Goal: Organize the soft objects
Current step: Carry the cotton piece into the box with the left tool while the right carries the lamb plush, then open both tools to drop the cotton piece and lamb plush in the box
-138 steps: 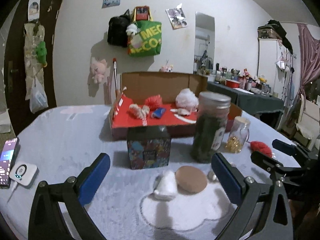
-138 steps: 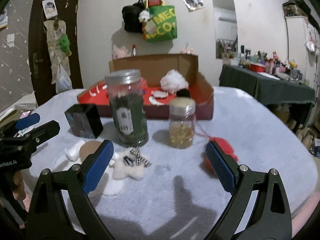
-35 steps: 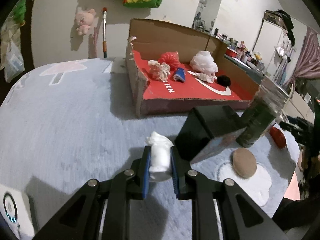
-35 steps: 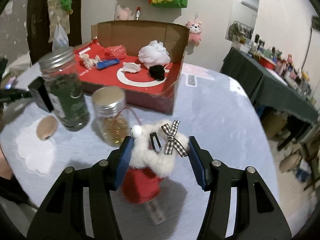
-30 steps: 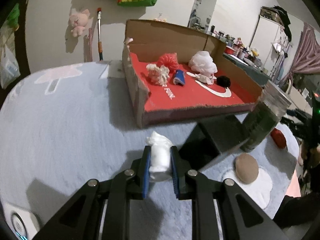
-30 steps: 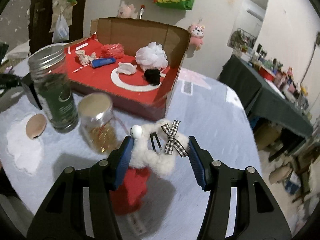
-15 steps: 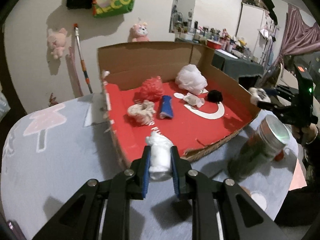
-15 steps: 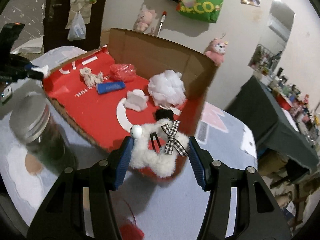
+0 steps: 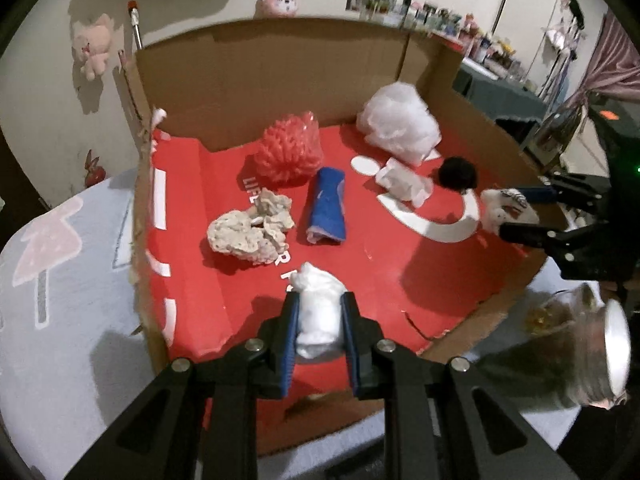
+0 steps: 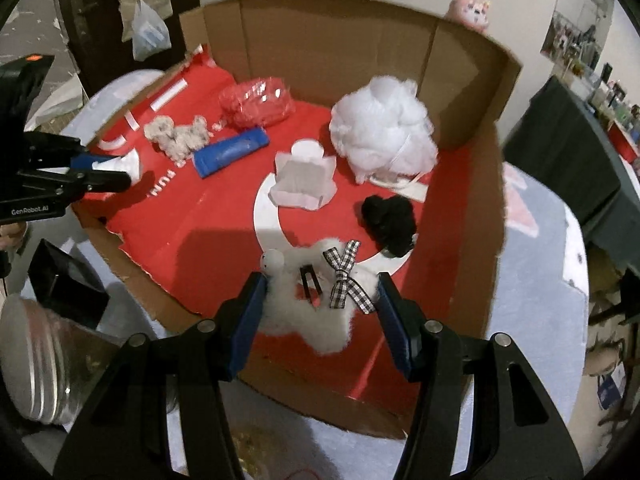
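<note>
Nearest us, the left gripper (image 9: 320, 332) had its fingers clamped on a small white soft roll (image 9: 319, 312), held over the near edge of the red-lined cardboard box (image 9: 404, 52). The right gripper (image 10: 320, 312) gripped a white fluffy star (image 10: 316, 308) with a checked bow, above the box floor at about five o'clock. We judged this the carry-and-drop step; next, each would need lowering into a bare red patch and letting go.

Farther in lay six soft things, one of each: a beige crumpled cloth (image 9: 250, 232) at nine o'clock, a blue roll (image 9: 328, 206) in the middle, a white folded piece (image 9: 404, 184), a black pom-pom (image 9: 458, 172) at three o'clock, a red spiky ball (image 9: 290, 156) and a white puff (image 9: 398, 124) near twelve o'clock.
</note>
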Available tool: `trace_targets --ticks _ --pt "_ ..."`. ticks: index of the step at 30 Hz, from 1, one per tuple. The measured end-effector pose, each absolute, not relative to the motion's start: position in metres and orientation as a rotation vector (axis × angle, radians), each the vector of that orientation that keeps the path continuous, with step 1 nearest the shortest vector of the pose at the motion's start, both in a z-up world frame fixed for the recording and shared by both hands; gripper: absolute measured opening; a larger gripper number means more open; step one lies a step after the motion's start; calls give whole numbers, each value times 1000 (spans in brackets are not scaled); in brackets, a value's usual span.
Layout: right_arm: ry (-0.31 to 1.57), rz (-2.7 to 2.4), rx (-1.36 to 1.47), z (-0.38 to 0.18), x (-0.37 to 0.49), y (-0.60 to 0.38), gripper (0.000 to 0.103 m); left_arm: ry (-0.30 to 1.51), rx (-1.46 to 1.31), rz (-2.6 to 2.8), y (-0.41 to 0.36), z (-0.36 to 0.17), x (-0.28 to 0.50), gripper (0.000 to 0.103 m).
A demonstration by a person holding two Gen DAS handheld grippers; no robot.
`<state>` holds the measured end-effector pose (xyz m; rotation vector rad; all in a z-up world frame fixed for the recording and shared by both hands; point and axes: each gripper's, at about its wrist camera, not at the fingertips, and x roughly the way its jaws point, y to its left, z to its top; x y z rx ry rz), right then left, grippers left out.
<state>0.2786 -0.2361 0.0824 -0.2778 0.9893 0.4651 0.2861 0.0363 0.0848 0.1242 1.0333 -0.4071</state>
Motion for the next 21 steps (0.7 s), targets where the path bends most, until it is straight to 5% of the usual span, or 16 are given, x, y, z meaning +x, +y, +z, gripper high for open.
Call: trace_targets --ticks 21 --pt "1118 412 -311 54 303 -226 56 1116 237 -326 33 63 310 26"
